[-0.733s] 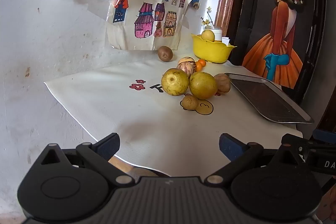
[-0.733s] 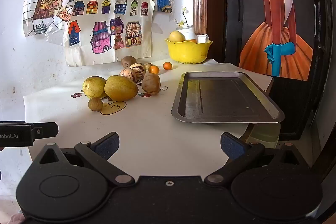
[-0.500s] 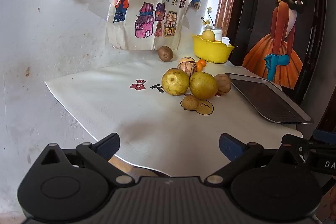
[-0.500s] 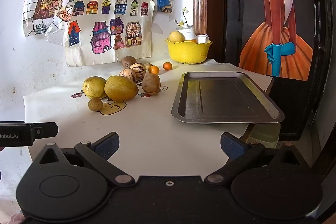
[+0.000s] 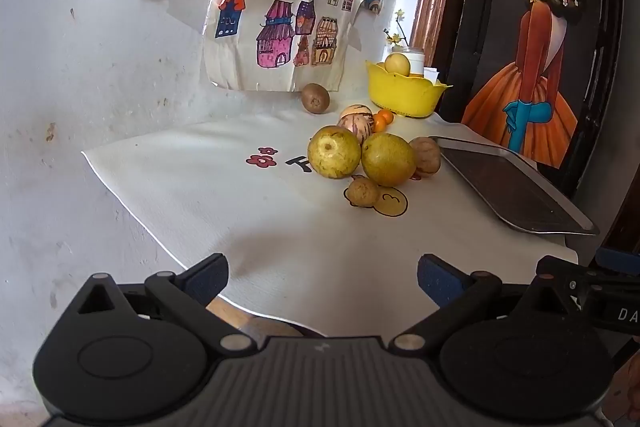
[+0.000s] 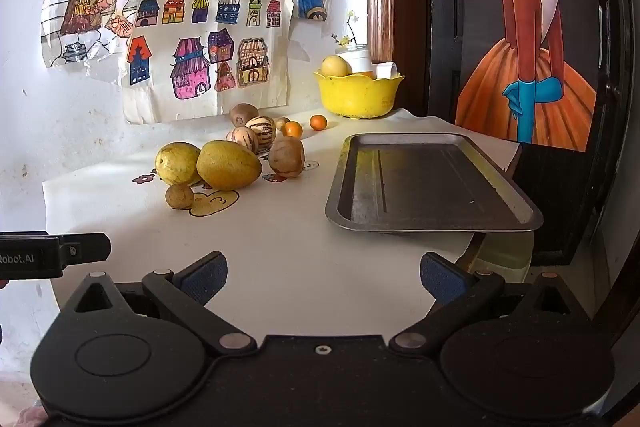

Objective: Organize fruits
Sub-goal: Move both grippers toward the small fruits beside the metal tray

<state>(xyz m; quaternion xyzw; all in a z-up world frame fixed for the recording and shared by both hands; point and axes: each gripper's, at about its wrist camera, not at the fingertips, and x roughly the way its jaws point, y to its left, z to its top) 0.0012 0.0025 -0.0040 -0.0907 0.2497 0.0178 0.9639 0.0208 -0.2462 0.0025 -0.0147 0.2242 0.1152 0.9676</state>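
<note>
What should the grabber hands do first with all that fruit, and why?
Probably the right gripper should move forward toward the brown fruit, the one closest to the metal tray. Both grippers are open and hold nothing, the left gripper too, the tray has no fruit in it, and the fruits sit loose on the white cloth.
</note>
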